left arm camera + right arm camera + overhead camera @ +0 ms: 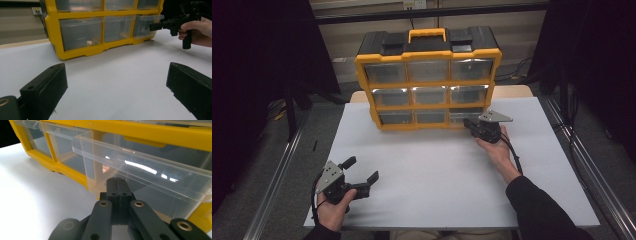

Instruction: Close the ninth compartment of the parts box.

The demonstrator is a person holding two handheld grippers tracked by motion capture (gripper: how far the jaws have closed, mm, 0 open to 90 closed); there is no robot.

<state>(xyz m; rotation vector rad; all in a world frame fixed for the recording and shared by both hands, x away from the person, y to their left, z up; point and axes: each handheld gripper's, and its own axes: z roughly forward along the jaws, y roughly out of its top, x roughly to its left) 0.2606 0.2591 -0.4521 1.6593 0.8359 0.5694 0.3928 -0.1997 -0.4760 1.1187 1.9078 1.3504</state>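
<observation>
A yellow and black organizer with several clear drawers stands at the back of the white table. My right gripper is shut with nothing between its jaws. Its tips rest against the front of the bottom right drawer, just under that drawer's clear lip. The drawer stands out a little from the frame. My left gripper stays low at the table's near left, far from the organizer. It is open wide, its fingers holding nothing.
A small pale object lies inside the bottom left drawer. Metal rails run along both sides of the table. Dark curtains hang at left and right. A bare stretch of white tabletop separates the two hands.
</observation>
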